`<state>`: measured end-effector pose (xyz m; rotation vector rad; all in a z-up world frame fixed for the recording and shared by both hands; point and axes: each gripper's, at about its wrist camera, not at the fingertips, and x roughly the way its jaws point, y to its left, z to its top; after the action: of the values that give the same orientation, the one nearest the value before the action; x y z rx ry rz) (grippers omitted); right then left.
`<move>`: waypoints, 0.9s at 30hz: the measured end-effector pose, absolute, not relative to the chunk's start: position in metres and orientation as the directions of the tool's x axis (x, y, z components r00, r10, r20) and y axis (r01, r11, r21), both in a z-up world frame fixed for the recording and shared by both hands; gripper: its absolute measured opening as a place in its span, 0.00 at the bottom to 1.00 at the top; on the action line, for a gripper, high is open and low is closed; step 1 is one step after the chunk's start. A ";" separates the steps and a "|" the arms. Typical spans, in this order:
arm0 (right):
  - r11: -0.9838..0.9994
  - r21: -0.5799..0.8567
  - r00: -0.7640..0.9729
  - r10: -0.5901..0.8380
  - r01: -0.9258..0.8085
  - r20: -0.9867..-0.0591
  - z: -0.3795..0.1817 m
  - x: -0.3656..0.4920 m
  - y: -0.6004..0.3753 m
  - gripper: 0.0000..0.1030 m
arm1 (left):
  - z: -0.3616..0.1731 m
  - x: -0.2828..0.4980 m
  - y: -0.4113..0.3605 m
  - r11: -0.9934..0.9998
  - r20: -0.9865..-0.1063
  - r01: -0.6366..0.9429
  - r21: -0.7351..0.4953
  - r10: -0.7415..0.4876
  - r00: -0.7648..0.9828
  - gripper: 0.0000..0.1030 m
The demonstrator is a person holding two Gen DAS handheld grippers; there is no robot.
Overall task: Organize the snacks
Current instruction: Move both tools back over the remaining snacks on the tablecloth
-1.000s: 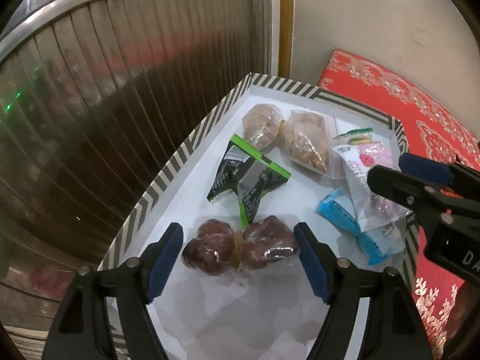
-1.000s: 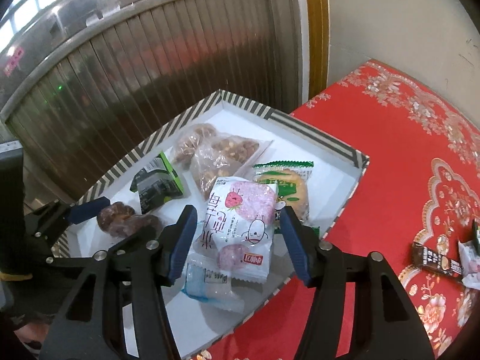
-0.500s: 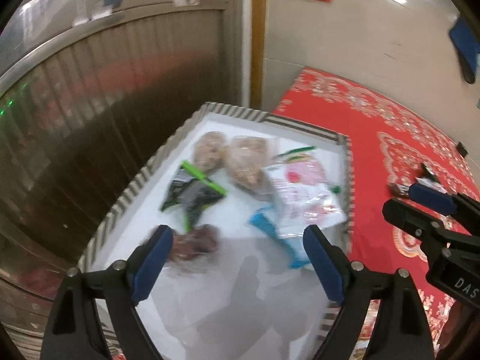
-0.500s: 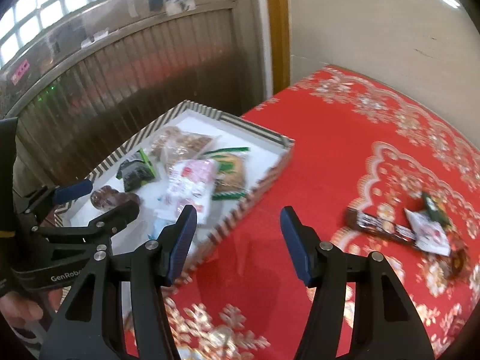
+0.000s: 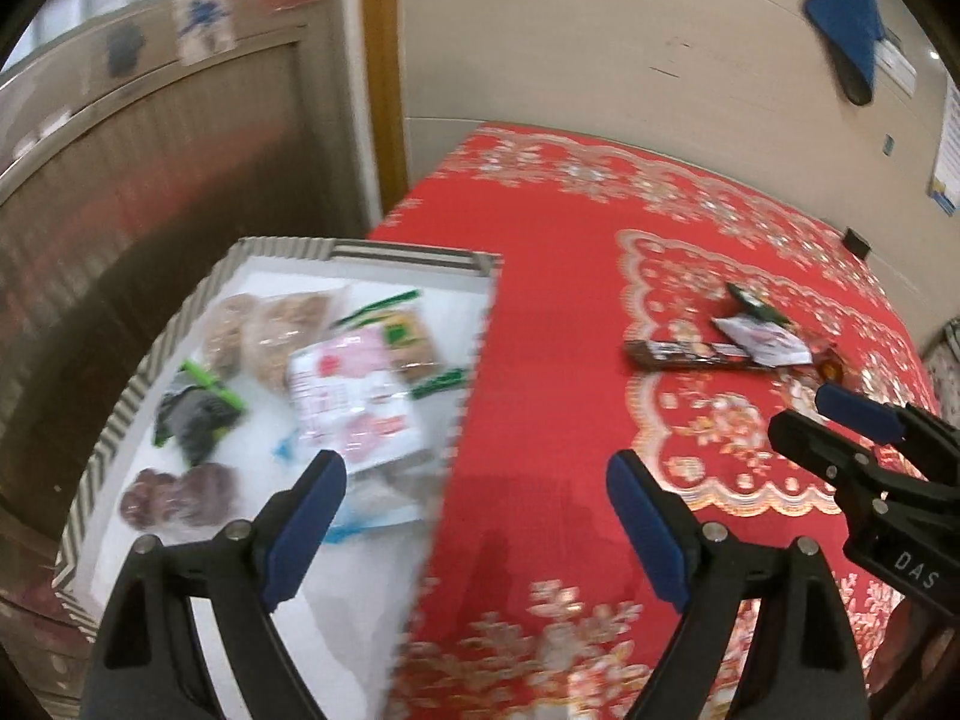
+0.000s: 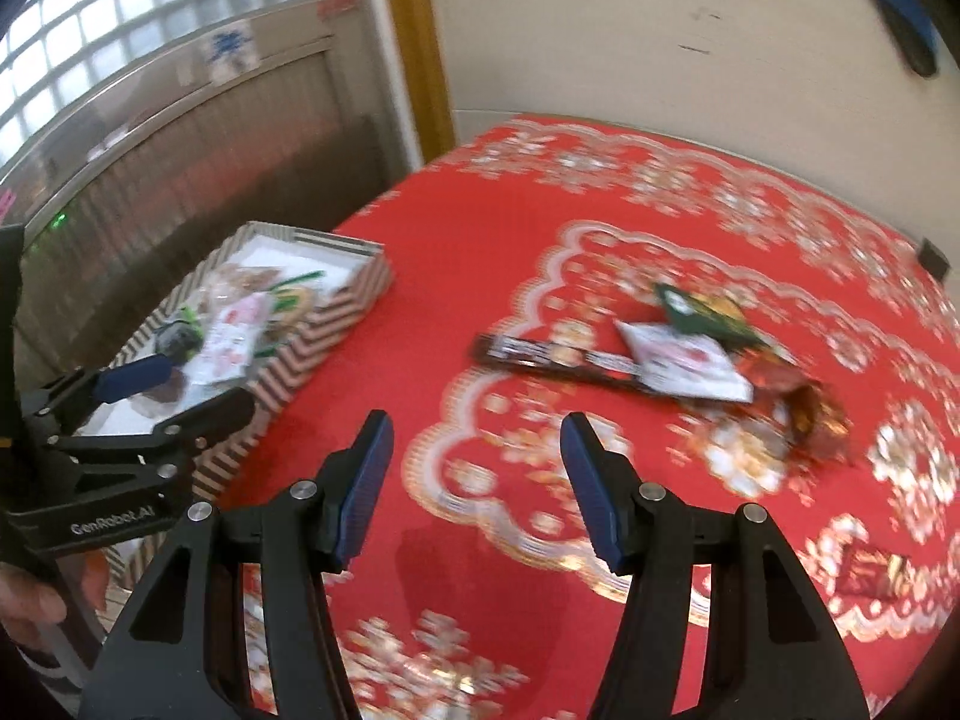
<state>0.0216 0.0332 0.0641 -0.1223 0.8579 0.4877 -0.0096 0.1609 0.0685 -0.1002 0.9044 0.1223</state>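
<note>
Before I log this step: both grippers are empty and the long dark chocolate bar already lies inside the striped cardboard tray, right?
Not quite. Both grippers, left and right, are empty, but the long dark chocolate bar lies on the red patterned tablecloth, outside the striped cardboard tray, as the right wrist view shows.

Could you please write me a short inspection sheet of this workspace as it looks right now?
Surface: red patterned tablecloth, flat.
Job's things: striped box at the cloth's left edge holds several snack packets, a pink-and-white packet on top. Loose on the cloth: a long dark bar, a white packet overlapping its end, a green packet, a brownish wrapper and a small red packet.
Clutter: nothing seen.
Grippers: left gripper open and empty, its jaws just widened; right gripper open and empty.
Cables: nothing seen.
Surroundings: pale wall behind, ribbed panel to the left.
</note>
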 end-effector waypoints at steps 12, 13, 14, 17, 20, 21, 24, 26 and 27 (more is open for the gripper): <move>0.936 0.081 0.569 0.275 -0.342 -0.775 0.050 0.036 -0.049 0.57 | 0.066 0.028 0.094 0.997 -0.813 -0.056 -0.051 -0.009 0.582 0.87; 0.939 0.084 0.569 0.271 -0.332 -0.776 0.049 0.038 -0.056 0.57 | 0.066 0.031 0.089 0.997 -0.814 -0.049 -0.056 -0.018 0.580 0.87; 0.942 0.084 0.570 0.267 -0.326 -0.777 0.048 0.039 -0.060 0.57 | 0.066 0.035 0.083 0.997 -0.816 -0.041 -0.060 -0.025 0.578 0.87; 0.948 0.089 0.571 0.258 -0.307 -0.779 0.046 0.044 -0.074 0.56 | 0.063 0.046 0.070 0.997 -0.824 -0.027 -0.067 -0.040 0.565 0.87; 0.951 0.095 0.574 0.255 -0.294 -0.778 0.046 0.050 -0.085 0.56 | 0.062 0.059 0.057 0.996 -0.830 -0.023 -0.085 -0.058 0.554 0.87; 0.952 0.096 0.575 0.254 -0.290 -0.778 0.046 0.051 -0.087 0.56 | 0.061 0.064 0.054 0.995 -0.833 -0.022 -0.099 -0.070 0.549 0.87; 0.954 0.110 0.574 0.258 -0.280 -0.777 0.044 0.055 -0.096 0.56 | 0.058 0.081 0.042 0.991 -0.845 -0.022 -0.135 -0.103 0.525 0.87; 0.955 0.112 0.572 0.255 -0.274 -0.779 0.043 0.057 -0.101 0.57 | 0.057 0.093 0.035 0.988 -0.849 -0.027 -0.154 -0.118 0.515 0.87; 0.956 0.115 0.571 0.255 -0.271 -0.780 0.042 0.058 -0.103 0.57 | 0.056 0.098 0.031 0.987 -0.852 -0.031 -0.158 -0.120 0.510 0.87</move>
<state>0.0581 -0.1031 0.0418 -0.0180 0.9117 0.3085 0.0981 0.0314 0.0558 -0.1607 1.0359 -0.0538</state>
